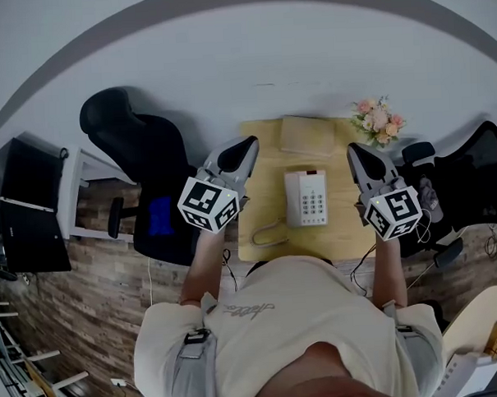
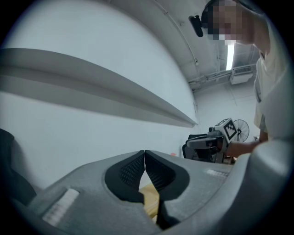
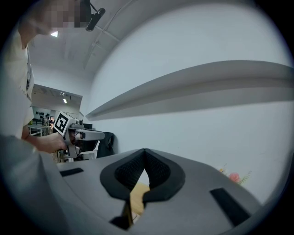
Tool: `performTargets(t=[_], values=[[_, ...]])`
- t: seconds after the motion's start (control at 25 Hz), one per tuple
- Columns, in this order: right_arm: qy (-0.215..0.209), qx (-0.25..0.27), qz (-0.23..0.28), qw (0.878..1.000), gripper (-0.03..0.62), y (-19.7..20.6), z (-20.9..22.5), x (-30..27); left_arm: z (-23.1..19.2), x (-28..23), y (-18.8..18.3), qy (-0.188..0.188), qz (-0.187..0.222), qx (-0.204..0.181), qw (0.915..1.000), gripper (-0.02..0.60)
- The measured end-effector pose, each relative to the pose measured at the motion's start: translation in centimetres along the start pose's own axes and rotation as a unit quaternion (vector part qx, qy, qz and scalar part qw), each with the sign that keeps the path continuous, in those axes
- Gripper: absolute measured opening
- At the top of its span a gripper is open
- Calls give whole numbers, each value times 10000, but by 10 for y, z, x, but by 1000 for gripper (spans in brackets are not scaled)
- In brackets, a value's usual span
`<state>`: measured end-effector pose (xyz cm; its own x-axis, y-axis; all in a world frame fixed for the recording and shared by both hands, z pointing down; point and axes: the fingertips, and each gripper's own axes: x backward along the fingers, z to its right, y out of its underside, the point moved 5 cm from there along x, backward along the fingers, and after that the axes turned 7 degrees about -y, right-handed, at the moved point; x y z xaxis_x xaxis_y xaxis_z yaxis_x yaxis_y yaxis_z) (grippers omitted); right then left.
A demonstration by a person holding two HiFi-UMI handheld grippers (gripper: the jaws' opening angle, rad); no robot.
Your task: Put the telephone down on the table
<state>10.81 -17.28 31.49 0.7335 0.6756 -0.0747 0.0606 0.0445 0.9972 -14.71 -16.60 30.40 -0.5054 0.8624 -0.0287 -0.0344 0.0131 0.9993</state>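
A white push-button telephone (image 1: 306, 198) lies flat in the middle of a small light wooden table (image 1: 260, 170), its coiled cord (image 1: 266, 233) trailing to the near left edge. My left gripper (image 1: 248, 144) is held above the table's left side, shut and empty. My right gripper (image 1: 354, 152) hovers to the right of the telephone, also shut with nothing in it. Both point level toward the white wall. In the left gripper view the jaw tips (image 2: 144, 152) meet; in the right gripper view they (image 3: 145, 150) meet too. The telephone shows in neither gripper view.
A tan pad (image 1: 307, 135) lies at the table's far edge. A pink flower bouquet (image 1: 378, 120) stands at the far right corner. Black office chairs stand at the left (image 1: 139, 149) and right (image 1: 469, 171). The floor is wood-patterned.
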Motion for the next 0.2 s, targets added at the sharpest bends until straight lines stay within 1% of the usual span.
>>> performTargets(t=[0.2], values=[[-32,12,-23,10000,2,2,-5,1,0,9,3,-38,-41,24,10000,18]])
